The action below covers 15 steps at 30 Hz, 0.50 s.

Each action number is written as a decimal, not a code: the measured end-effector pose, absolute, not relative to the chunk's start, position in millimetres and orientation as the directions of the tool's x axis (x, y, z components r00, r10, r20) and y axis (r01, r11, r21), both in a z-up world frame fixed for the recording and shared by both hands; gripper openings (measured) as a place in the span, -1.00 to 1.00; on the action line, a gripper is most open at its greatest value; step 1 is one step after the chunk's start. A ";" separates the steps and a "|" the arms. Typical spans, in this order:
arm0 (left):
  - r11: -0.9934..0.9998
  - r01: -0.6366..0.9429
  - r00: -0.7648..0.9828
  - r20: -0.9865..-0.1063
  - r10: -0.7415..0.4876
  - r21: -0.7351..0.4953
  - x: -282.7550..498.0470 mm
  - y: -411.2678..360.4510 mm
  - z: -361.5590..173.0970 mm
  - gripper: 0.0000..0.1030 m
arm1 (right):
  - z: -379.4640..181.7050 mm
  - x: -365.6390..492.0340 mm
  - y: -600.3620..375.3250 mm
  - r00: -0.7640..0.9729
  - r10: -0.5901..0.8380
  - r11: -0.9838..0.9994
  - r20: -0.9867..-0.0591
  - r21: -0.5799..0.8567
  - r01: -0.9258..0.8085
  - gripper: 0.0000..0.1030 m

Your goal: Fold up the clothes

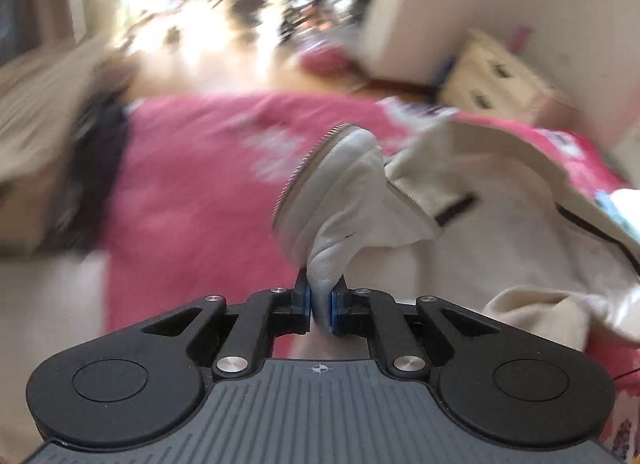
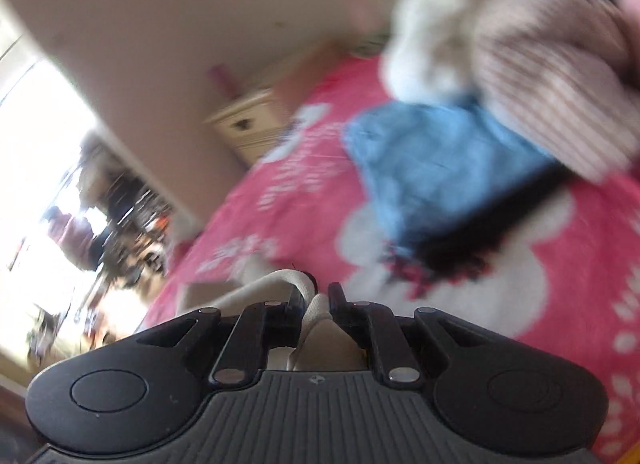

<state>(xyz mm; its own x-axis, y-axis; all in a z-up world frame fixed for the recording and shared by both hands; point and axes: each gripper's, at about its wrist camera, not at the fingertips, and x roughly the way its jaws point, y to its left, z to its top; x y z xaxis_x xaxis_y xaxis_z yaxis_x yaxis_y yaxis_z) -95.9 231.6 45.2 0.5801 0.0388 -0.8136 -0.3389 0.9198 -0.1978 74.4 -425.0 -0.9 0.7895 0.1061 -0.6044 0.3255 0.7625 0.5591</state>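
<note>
Cream jacket pinched in left gripper; likewise in right gripper, above pink bedspread

Cream jacket: matt woven cloth, soft creases, w/ a fine metal zip glinting just ahead of the jaws. Left gripper: matt black plastic arms, bright steel rivets, ribbed grey housing, blue rubbery pads pinching the cloth. Right gripper: same matt black plastic, cream cloth between the jaws. Beyond both, pink bed cover: soft printed fabric, white motifs. Ahead-right of the right jaws, blue garment, denim-like, and a striped ribbed knit. Cream drawer unit, painted finish, blurred.
</note>
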 end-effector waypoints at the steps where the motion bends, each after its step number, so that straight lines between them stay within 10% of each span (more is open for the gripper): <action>1: 0.906 -0.377 0.559 -0.828 0.054 -0.195 -103.5 239.9 40.8 -0.86 | -11.4 75.1 -431.9 0.777 0.096 0.745 -0.623 0.562 0.359 -0.77; 10: 0.886 -0.425 0.415 -0.910 0.009 -0.185 -119.5 272.8 -10.6 -0.52 | -76.0 80.7 -452.8 0.658 0.045 0.695 -0.752 0.496 0.520 -0.66; 15: 0.921 -0.353 0.523 -0.851 0.046 -0.167 -129.0 276.5 38.3 -0.04 | -8.7 61.1 -408.1 0.689 -0.098 0.881 -0.718 0.259 0.396 0.07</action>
<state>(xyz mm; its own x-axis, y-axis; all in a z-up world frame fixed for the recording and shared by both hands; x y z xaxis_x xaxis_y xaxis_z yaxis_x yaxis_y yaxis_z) -129.0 276.5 38.3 0.5225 0.0457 -0.8514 -0.3529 0.9206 -0.1672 61.1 -408.1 -8.7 0.6888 -0.0981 -0.7183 0.3956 0.8812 0.2590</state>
